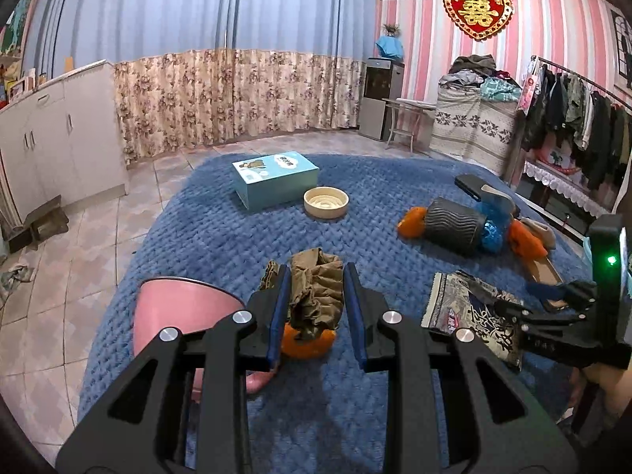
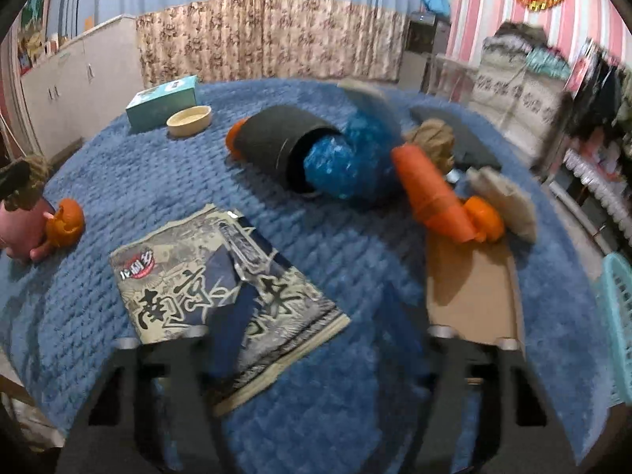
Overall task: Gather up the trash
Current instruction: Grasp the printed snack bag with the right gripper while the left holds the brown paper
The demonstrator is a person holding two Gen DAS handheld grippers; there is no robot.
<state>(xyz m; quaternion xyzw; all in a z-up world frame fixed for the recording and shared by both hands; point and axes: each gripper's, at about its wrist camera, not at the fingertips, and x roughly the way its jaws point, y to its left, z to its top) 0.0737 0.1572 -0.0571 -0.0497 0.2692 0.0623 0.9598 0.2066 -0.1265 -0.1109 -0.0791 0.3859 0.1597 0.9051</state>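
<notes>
Gripping a crumpled brown paper above the blue blanket, the left gripper leaves the flat printed packet to the nearer right gripper, whose blurred jaws straddle its near corner, grip unclear.

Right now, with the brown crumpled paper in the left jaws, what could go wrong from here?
1. The crumpled brown paper sits loosely between the left gripper jaws; it may slip out before reaching the pink bin.
2. The flat printed packet lies flush on the blue blanket; the right gripper may pinch blanket instead.
</notes>
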